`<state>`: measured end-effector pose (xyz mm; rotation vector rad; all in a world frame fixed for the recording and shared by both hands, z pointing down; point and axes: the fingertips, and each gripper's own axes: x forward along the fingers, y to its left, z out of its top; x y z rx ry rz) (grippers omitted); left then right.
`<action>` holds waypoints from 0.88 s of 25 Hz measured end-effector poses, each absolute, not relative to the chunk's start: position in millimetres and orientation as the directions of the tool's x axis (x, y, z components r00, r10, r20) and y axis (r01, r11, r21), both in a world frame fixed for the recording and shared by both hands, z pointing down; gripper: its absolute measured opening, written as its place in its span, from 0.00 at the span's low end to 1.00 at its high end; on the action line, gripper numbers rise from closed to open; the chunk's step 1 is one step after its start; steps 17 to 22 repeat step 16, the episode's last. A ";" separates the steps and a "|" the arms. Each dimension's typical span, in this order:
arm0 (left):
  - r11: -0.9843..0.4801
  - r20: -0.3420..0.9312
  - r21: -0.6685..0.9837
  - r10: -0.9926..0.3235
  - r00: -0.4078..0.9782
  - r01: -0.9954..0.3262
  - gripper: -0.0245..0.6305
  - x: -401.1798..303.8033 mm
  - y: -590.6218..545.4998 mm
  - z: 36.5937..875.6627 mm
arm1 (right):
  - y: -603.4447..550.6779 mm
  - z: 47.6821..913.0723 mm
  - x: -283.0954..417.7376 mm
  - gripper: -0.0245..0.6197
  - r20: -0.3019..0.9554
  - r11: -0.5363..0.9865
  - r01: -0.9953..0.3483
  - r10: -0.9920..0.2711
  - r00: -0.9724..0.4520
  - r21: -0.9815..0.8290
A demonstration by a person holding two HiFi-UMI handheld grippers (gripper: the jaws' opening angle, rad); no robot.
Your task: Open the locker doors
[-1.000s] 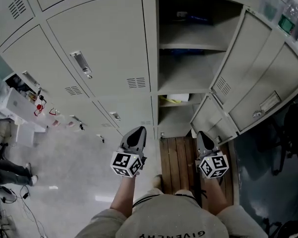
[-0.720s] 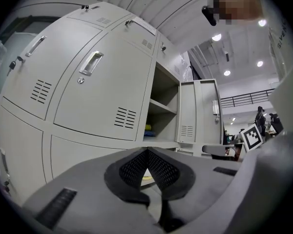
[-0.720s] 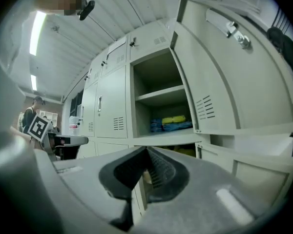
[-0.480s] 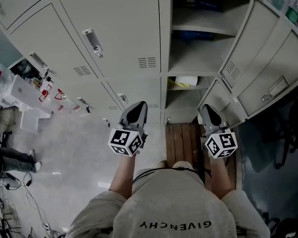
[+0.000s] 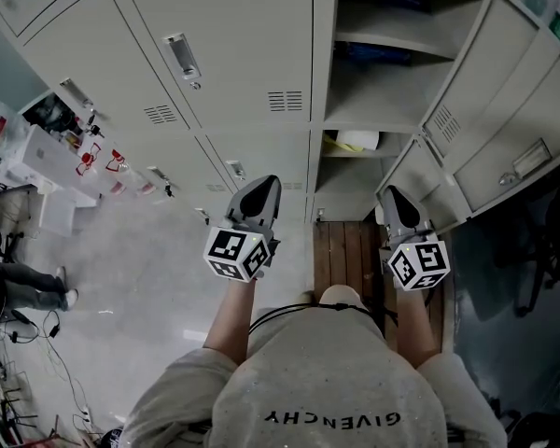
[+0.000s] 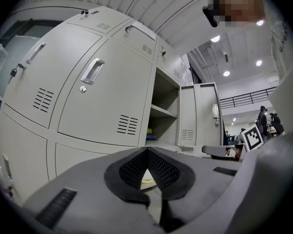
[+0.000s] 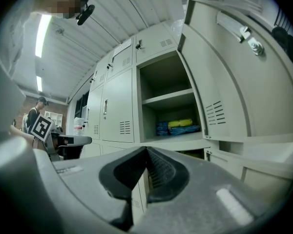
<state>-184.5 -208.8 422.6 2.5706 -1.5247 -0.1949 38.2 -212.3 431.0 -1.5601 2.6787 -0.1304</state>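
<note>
The beige lockers fill the top of the head view. A closed upper door carries a recessed handle. To its right, a column of compartments stands open, its doors swung out to the right. My left gripper is shut and empty, low before the closed lower doors. My right gripper is also shut and empty, in front of the lower open door. In the left gripper view the closed door lies ahead of the left gripper. The right gripper faces a shelf with blue and yellow packs.
A wooden board lies on the floor below the open column. At the left stand a white cart with clutter and a person's legs, with cables on the floor. Dark furniture stands at the right.
The lockers have drifted up and to the right in the head view, and more of the person's torso shows. Both grippers stay shut and low, almost unmoved.
</note>
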 end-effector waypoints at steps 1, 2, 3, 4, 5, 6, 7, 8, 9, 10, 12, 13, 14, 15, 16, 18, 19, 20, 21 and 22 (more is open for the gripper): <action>-0.474 -0.037 0.193 -0.879 0.476 -0.859 0.04 -184.6 -208.7 422.7 | -212.2 431.4 38.5 0.04 0.010 0.490 -0.867 -0.870 -0.493 -0.093; -0.474 -0.037 0.195 -0.878 0.476 -0.859 0.04 -184.6 -208.6 422.9 | -211.9 432.1 39.0 0.04 0.011 0.489 -0.867 -0.871 -0.492 -0.095; -0.474 -0.037 0.198 -0.878 0.477 -0.858 0.04 -184.5 -208.2 423.2 | -211.6 432.8 39.7 0.04 0.012 0.487 -0.868 -0.872 -0.490 -0.097; -0.474 -0.037 0.200 -0.878 0.477 -0.857 0.04 -184.7 -207.8 423.4 | -211.2 433.8 40.4 0.04 0.013 0.484 -0.869 -0.873 -0.487 -0.100; -0.474 -0.037 0.201 -0.878 0.477 -0.857 0.04 -185.0 -207.4 423.6 | -210.8 434.9 41.0 0.04 0.015 0.481 -0.871 -0.874 -0.485 -0.103; -0.473 -0.036 0.202 -0.879 0.476 -0.858 0.04 -185.4 -207.2 423.9 | -210.3 436.2 41.5 0.04 0.017 0.479 -0.872 -0.876 -0.483 -0.107; -0.472 -0.036 0.203 -0.879 0.475 -0.858 0.04 -185.9 -207.0 424.2 | -209.8 437.6 41.8 0.04 0.018 0.477 -0.872 -0.876 -0.481 -0.112; -0.471 -0.035 0.204 -0.879 0.475 -0.858 0.04 -186.3 -206.8 424.8 | -209.0 439.0 42.1 0.04 0.021 0.475 -0.872 -0.877 -0.481 -0.117; -0.471 -0.034 0.205 -0.880 0.474 -0.858 0.04 -186.6 -206.5 425.5 | -208.2 440.3 42.5 0.04 0.022 0.475 -0.872 -0.876 -0.481 -0.121; -0.470 -0.033 0.206 -0.880 0.474 -0.858 0.04 -186.7 -206.2 426.2 | -207.5 441.3 42.8 0.04 0.023 0.475 -0.871 -0.876 -0.481 -0.125; -0.470 -0.032 0.208 -0.880 0.474 -0.858 0.04 -186.8 -205.5 427.7 | -206.5 443.1 43.3 0.04 0.024 0.475 -0.871 -0.876 -0.481 -0.129; -0.470 -0.031 0.209 -0.880 0.475 -0.858 0.04 -186.8 -205.1 428.4 | -206.0 443.9 43.2 0.04 0.025 0.475 -0.871 -0.876 -0.481 -0.129; -0.471 -0.030 0.210 -0.879 0.475 -0.857 0.04 -186.9 -204.7 429.1 | -205.5 444.5 42.9 0.04 0.026 0.475 -0.870 -0.876 -0.482 -0.129; -0.471 -0.029 0.210 -0.879 0.476 -0.857 0.04 -187.1 -204.2 429.9 | -204.9 445.1 42.5 0.04 0.026 0.475 -0.870 -0.876 -0.482 -0.129; -0.472 -0.028 0.211 -0.878 0.477 -0.856 0.04 -187.2 -203.7 430.7 | -204.3 445.6 42.1 0.04 0.027 0.476 -0.870 -0.875 -0.483 -0.128; -0.472 -0.028 0.211 -0.878 0.477 -0.856 0.04 -187.2 -203.7 430.7 | -204.3 445.6 42.1 0.04 0.027 0.476 -0.870 -0.875 -0.483 -0.128; -0.472 -0.028 0.211 -0.878 0.477 -0.856 0.04 -187.2 -203.7 430.7 | -204.3 445.6 42.1 0.04 0.027 0.476 -0.870 -0.875 -0.483 -0.128; -0.472 -0.028 0.211 -0.878 0.477 -0.856 0.04 -187.2 -203.7 430.7 | -204.3 445.6 42.1 0.04 0.027 0.476 -0.870 -0.875 -0.483 -0.128; -0.472 -0.028 0.211 -0.878 0.477 -0.856 0.04 -187.2 -203.7 430.7 | -204.3 445.6 42.1 0.04 0.027 0.476 -0.870 -0.875 -0.483 -0.128; -0.472 -0.028 0.211 -0.878 0.477 -0.856 0.04 -187.2 -203.7 430.7 | -204.3 445.6 42.1 0.04 0.027 0.476 -0.870 -0.875 -0.483 -0.128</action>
